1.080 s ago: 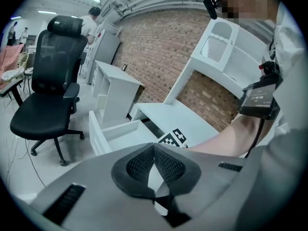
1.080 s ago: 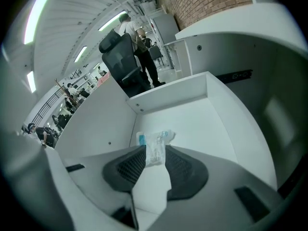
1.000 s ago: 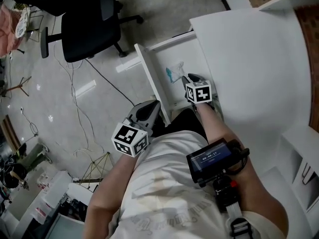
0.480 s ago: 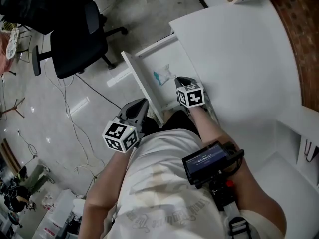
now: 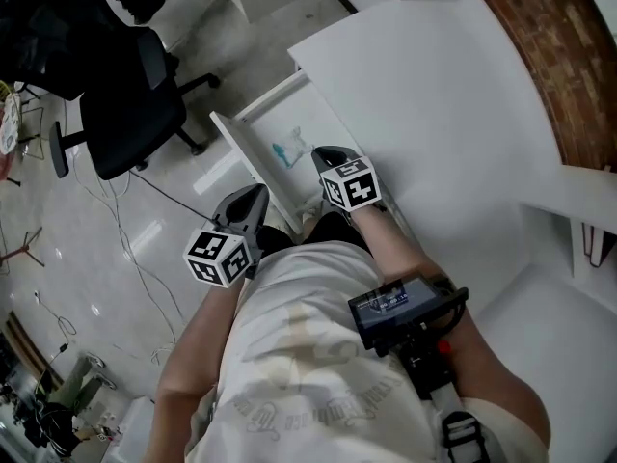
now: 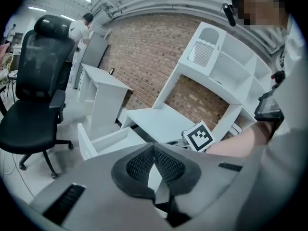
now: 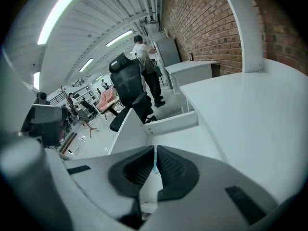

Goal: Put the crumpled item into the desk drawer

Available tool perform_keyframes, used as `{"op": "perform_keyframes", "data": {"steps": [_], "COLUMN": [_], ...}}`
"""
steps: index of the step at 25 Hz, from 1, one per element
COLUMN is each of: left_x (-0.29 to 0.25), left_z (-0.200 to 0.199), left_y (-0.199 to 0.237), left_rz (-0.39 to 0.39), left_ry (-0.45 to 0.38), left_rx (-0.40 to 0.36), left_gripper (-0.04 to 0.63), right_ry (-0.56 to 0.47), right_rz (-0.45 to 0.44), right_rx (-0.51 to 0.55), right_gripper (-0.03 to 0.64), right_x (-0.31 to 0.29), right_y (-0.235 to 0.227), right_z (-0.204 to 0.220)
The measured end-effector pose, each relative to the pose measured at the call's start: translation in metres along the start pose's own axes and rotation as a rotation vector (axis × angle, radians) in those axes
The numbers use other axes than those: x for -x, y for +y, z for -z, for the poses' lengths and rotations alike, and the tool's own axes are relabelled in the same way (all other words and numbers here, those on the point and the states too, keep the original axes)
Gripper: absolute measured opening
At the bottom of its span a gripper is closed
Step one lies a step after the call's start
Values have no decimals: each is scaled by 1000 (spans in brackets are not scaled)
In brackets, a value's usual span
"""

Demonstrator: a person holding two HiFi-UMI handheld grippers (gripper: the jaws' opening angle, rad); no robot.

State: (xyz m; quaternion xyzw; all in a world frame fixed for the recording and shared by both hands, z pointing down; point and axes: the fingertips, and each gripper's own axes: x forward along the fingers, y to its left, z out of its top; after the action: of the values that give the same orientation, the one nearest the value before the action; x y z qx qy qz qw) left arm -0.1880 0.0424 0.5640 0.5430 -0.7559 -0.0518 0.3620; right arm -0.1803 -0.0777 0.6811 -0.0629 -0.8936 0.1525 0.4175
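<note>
The crumpled item, white with a teal patch, lies inside the open desk drawer. My right gripper hovers at the drawer's near end, just right of the item and apart from it. Its jaws are shut with nothing in them. In the right gripper view only a teal sliver of the item shows through the slit between the pads. My left gripper hangs outside the drawer front, close to my body. It is shut and empty in the left gripper view.
The white desk top spreads to the right of the drawer, against a brick wall. A black office chair stands on the floor to the left, with cables trailing nearby. A person stands far off by a cabinet.
The head view has swung, so the desk and both grippers sit further left and higher. The item stays where it lay in the drawer, and the right gripper keeps beside it.
</note>
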Motion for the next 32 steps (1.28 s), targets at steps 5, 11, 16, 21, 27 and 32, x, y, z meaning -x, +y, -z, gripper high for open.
{"op": "perform_keyframes", "data": {"steps": [5,11,16,21,27,32], "left_x": [6,8,11,12,13,10], "left_z": [-5,-15,-27,-45,-42,-45], "left_y": [-7,-16,-15,-17,-24,-30], "left_rz": [4,19,25,26,36,50], "left_ry": [-22,-40,-63,-91,-75,-78], "left_rx": [-8,-35,-60,-88,-96,-113], "left_gripper": [21,21,21,21,21,21], "right_ry": [-47,-107,-160,-196,-237,-263], "right_rz": [-6,-33,-60,-89,-107,-120], "right_rx": [7,14,40,59,66,91], "right_gripper": [32,31,31,28,25,23], "right_x": [22,50,67,85,107,119], "right_y": [9,19,32,37,42,42], "right_z": [-11,-27,-45,-58,-64,-67]}}
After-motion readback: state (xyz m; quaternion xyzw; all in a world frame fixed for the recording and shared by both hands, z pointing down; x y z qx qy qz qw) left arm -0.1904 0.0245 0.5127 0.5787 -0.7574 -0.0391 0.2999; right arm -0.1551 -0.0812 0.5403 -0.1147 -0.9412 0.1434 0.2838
